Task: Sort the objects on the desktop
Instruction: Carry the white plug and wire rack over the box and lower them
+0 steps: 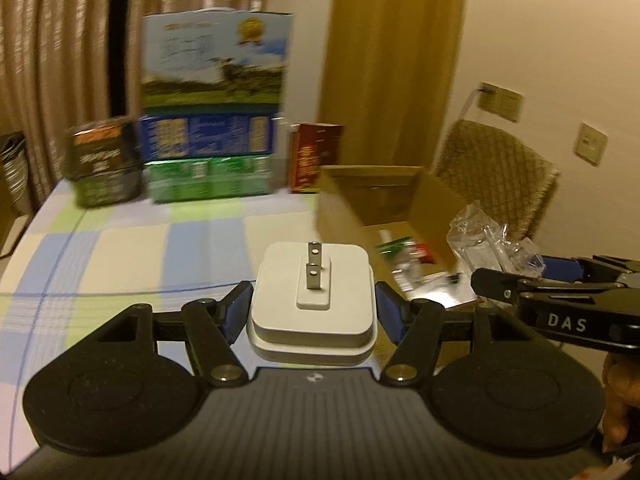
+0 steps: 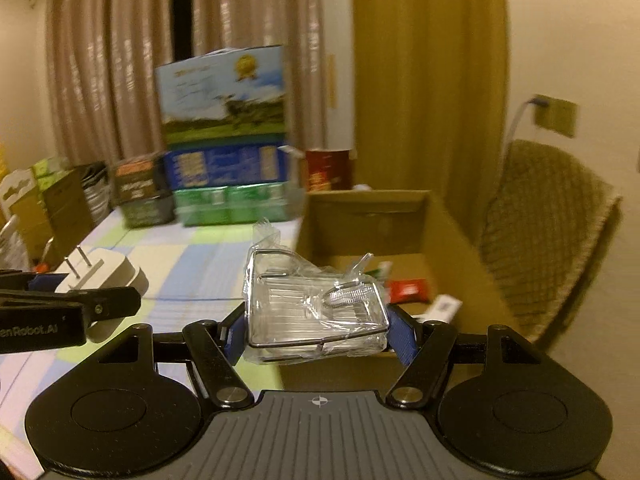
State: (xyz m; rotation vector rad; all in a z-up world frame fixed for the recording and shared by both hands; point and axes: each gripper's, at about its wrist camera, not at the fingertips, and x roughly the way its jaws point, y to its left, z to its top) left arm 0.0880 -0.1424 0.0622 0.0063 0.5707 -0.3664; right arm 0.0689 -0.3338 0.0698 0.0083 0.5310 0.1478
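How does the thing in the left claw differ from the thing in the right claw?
The white plug adapter in the left claw is solid and opaque; the clear plastic packet in the right claw is see-through and crinkled. The adapter has two metal prongs; the packet shows a thin wire frame. Both are clamped between blue pads above the table, near the cardboard box.

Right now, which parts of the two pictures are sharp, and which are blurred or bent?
Left wrist view: the white charger in the left gripper is sharp; the stacked boxes behind are smeared; warm yellow light. Right wrist view: the plastic-wrapped packet in the right gripper is fairly sharp, with glare on the wrap; the cardboard box is soft; fisheye bends the edges.
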